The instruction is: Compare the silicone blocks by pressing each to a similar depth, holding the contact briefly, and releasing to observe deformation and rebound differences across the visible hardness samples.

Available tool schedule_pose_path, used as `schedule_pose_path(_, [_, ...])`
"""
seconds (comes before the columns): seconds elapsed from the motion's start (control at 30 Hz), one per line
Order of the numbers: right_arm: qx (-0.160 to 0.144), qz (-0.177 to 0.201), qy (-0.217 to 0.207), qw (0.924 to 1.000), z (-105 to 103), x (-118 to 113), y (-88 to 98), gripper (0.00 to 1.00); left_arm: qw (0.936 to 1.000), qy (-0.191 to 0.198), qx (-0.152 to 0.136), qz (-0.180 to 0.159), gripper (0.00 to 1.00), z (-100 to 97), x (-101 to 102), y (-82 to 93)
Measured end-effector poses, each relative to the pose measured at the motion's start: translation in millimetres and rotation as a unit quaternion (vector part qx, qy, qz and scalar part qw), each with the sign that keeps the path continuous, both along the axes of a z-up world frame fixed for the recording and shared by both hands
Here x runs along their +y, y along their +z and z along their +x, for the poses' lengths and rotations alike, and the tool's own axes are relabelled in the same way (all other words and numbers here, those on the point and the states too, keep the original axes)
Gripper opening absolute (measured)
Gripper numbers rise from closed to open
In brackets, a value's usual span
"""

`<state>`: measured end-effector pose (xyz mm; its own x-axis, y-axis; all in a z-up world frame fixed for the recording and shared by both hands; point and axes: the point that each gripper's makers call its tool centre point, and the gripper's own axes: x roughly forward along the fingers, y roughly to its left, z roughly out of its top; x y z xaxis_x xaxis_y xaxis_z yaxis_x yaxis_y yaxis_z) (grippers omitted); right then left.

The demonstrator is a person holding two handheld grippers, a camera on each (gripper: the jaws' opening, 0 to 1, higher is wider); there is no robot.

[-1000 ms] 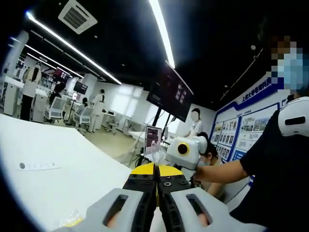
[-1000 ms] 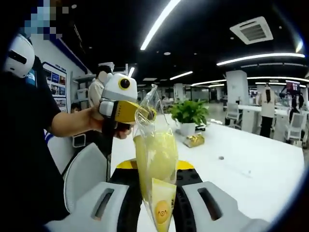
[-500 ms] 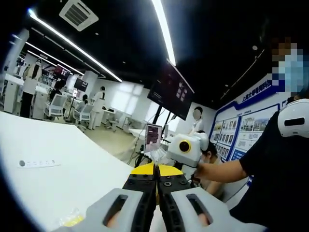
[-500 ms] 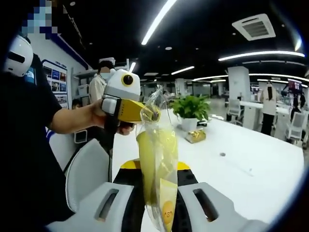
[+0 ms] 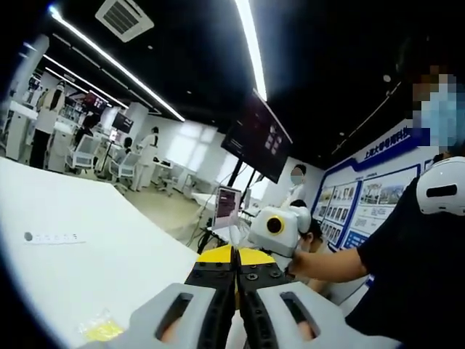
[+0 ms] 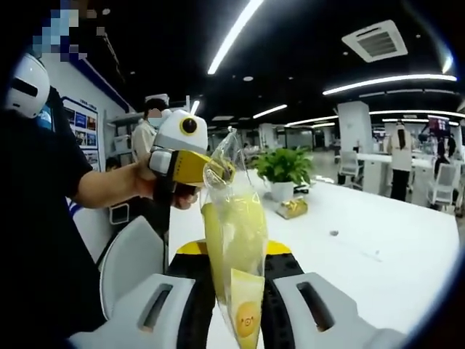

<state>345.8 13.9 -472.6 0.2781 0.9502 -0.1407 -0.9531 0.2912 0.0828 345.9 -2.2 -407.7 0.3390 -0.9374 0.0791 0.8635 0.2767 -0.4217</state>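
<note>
A clear plastic bag (image 6: 234, 225) with yellow pieces inside hangs upright in the right gripper view. My right gripper (image 6: 234, 254) is shut on its lower part, where a yellow label with a round mark (image 6: 247, 318) shows. My left gripper (image 6: 224, 171) comes in from the left, held by a person's hand (image 6: 171, 190), and is shut on the bag's crumpled top. In the left gripper view my left gripper (image 5: 235, 253) has its jaws pressed together, with a bit of clear plastic just past the tips. The bag is held above the white table (image 6: 378, 247).
On the table stand a potted plant (image 6: 285, 169) and a gold packet (image 6: 292, 209). A small yellow packet (image 5: 102, 331) and a label strip (image 5: 54, 238) lie on the table in the left gripper view. A white chair (image 6: 131, 254) stands by the person (image 5: 429, 262).
The bag has twisted from edge-on back to its broad side between the two grippers. Both grippers stay shut on it; the views have shifted slightly.
</note>
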Motion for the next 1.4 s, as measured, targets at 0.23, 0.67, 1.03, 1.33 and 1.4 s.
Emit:
schedule_pose_path(0.23, [-0.004, 0.001, -0.006, 1.0, 1.6, -2.0, 2.6, 0.18, 0.9999, -0.003, 0.008, -0.008, 0.0, 1.3, -1.5, 2.5])
schedule_pose_path(0.67, [0.004, -0.012, -0.016, 0.9998, 5.1, -1.9, -7.5, 0.32, 0.9987, 0.001, 0.051, -0.001, 0.0, 4.3, -1.9, -15.1])
schedule_pose_path(1.03, [-0.002, -0.05, -0.013, 0.9987, -8.7, -0.1, -31.6, 0.52, 0.9977, 0.0, 0.068, 0.002, 0.0, -4.0, -3.2, -29.4])
schedule_pose_path(1.33, [-0.006, -0.02, -0.028, 0.9994, -13.3, -0.2, -28.4, 0.9, 0.9975, 0.003, 0.07, 0.004, 0.0, -8.1, -1.0, -32.2])
schedule_pose_path(1.4, [-0.008, -0.014, -0.034, 0.9993, -15.4, -1.8, -28.0, 0.96, 0.9973, 0.002, 0.073, 0.004, 0.0, -10.0, -1.5, -34.3])
